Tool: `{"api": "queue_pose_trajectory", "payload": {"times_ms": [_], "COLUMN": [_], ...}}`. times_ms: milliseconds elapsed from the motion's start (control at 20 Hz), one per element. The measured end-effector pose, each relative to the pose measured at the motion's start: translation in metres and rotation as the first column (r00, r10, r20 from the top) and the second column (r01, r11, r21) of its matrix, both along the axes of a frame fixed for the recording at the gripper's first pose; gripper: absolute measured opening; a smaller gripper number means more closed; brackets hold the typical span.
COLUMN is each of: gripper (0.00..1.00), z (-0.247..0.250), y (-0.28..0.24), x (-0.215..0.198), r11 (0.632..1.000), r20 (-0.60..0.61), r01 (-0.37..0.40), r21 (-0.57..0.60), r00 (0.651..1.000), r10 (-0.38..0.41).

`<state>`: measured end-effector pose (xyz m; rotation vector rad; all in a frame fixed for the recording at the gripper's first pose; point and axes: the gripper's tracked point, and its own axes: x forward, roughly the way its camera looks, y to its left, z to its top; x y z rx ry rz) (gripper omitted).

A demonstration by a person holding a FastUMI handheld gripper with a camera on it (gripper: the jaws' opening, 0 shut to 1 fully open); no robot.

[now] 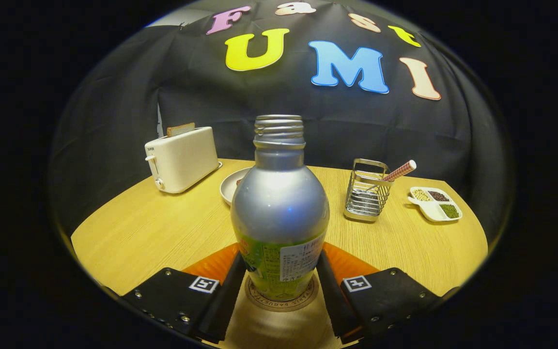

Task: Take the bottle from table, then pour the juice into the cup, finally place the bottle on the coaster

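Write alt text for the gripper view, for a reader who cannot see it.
A silver bottle with no cap stands on a round coaster between the gripper fingers, which sit close at its sides on a wooden table. Beyond it are a white toaster, a plate, a wire basket and a divided dish.

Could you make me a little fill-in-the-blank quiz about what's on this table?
1. The silver bottle stands on a round ____, between the gripper fingers.
2. The bottle's mouth has no ____ on it.
3. A slice of ____ sticks up from the white toaster.
4. The wire basket holds a checked ____.

Missing words: coaster; cap; bread; straw
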<state>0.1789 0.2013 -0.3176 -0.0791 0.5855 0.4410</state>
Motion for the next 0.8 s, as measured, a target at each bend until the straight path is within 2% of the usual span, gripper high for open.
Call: {"api": "queue_pose_trajectory", "payload": {"times_ms": [200,350,550,800], "gripper": [0.8,1.0,0.99,0.99], "z": [-0.002,0.003,0.031,0.087], "y": [0.003,0.0,-0.002,-0.015], "x": [-0.007,-0.012,-0.02,-0.035], "r11": [0.999,0.998,0.998,1.0], "r20": [0.001,0.014,0.06,0.125], "r01": [-0.028,-0.033,-0.032,0.006], "r21": [-0.027,-0.052,-0.049,-0.022], "r00": [1.0,0.999,0.998,0.992], "r10": [0.028,0.034,0.035,-0.003]}}
